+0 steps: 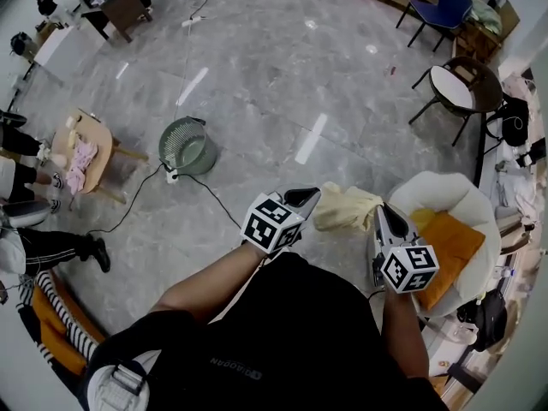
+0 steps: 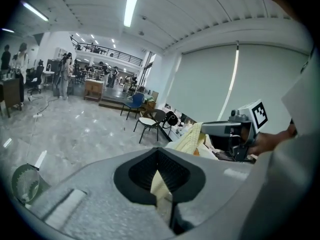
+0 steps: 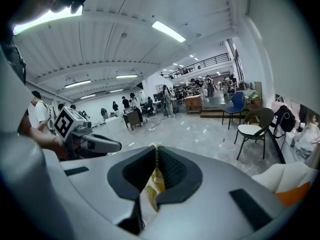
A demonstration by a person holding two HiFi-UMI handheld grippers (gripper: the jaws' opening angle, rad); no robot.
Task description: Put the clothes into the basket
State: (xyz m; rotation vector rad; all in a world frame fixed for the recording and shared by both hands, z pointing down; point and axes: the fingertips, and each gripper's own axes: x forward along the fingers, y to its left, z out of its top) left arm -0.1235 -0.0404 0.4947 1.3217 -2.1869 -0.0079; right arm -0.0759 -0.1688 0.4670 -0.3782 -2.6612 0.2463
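A pale yellow garment is held slung between the left gripper and the right gripper, each clamped on an edge; it is judged soft, light and limp, so pinched folds should suffice; the basket is seen at ten o'clock, well apart.

place: open office hall | cues: marble floor, desks, chairs, mezzanine (railed)
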